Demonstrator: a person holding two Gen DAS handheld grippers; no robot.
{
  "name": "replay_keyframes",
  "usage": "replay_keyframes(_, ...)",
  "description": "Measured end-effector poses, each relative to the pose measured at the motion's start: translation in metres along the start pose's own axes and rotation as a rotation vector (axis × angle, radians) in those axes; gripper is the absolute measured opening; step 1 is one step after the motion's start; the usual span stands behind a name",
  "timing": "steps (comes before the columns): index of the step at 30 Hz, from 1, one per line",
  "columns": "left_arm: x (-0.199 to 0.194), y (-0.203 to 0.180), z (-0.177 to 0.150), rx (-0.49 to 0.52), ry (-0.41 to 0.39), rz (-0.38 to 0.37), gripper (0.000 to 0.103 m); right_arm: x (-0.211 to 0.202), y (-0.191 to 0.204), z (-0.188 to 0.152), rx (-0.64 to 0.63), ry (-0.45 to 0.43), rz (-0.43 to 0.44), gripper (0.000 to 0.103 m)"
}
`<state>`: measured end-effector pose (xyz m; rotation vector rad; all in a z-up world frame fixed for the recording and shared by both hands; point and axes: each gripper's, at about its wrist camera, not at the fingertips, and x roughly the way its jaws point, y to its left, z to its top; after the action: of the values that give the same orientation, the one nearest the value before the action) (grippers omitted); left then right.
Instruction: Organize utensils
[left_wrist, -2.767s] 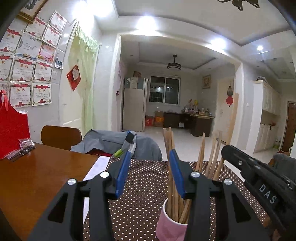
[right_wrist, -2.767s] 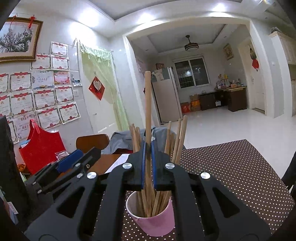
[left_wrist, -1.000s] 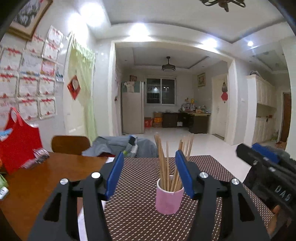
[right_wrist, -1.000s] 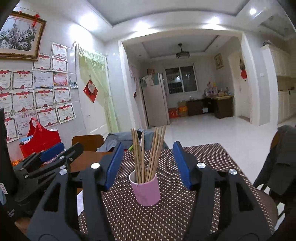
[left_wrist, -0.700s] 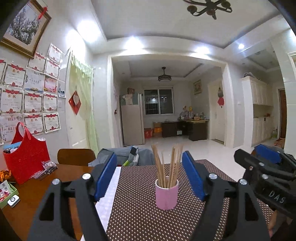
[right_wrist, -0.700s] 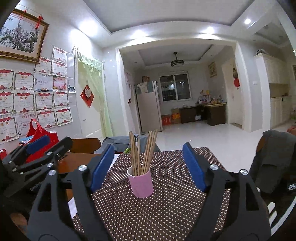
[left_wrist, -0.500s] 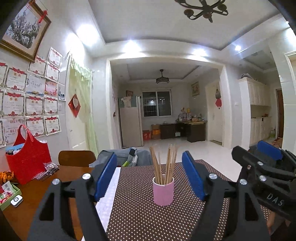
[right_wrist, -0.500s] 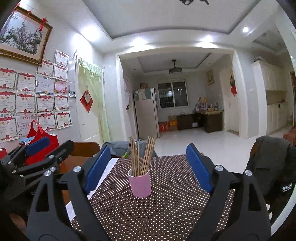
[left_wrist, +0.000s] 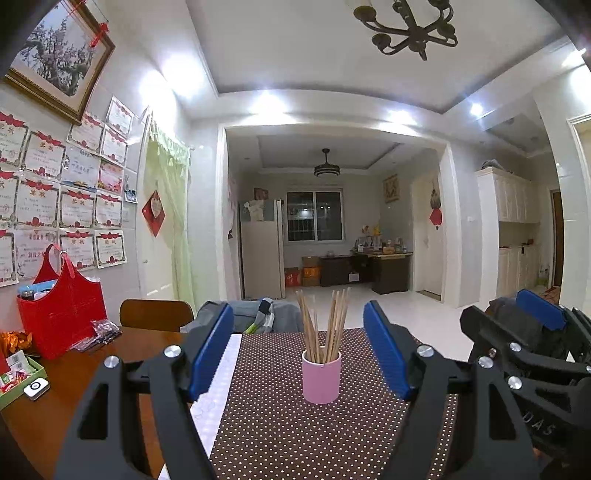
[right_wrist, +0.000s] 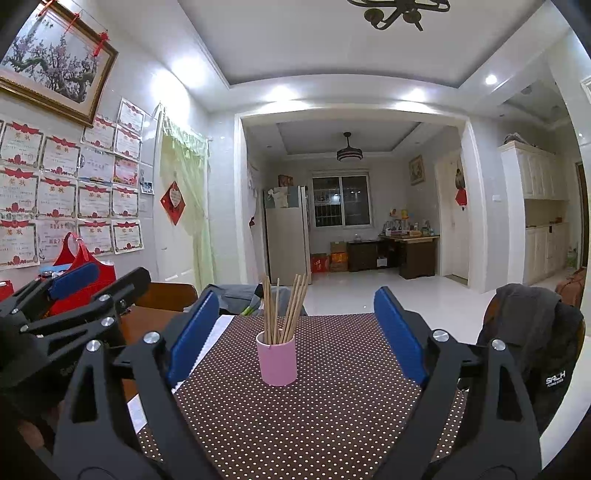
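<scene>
Cup: one pink cup (left_wrist: 321, 376) stands upright on the dotted cloth (left_wrist: 295, 435), near the middle of the table. It looks like the home for the sticks.
Chopsticks: a bunch of wooden chopsticks (left_wrist: 325, 325) stands in the cup, thin ends down, tops leaning out like a fan. The cup wall holds them up, so they do not roll off. I count about ten, but they overlap, so I cannot be sure.
Left tongs: the left gripper (left_wrist: 297, 349) is spread wide and holds nothing. The cup sits in front of it, between its two blue pads (left_wrist: 210, 349), not touching them.
Right tongs: the right gripper (right_wrist: 295, 334) is spread wide too, with nothing in it. It points at the same cup from the other side.
Grippers counted: two, side by side, both back from the cup.
Loose sticks: I see none lying on the cloth, so the tidy-up looks done or nearly done.
Other things: one red bag (left_wrist: 62, 314) on the bare wood table (left_wrist: 48, 413), one brown chair (left_wrist: 155, 315) behind it, one dark jacket (right_wrist: 532, 343) on a chair at the right.
</scene>
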<state>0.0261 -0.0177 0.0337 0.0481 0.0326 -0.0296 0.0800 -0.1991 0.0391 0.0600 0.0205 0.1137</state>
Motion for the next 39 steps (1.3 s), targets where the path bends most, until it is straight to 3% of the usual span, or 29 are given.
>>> replay_keyframes(39,0.0036,-0.0003,-0.0049,-0.002,-0.021,0.011,0.072,0.0043,0.0024,-0.0079,0.010,0.031,0.002,0.085)
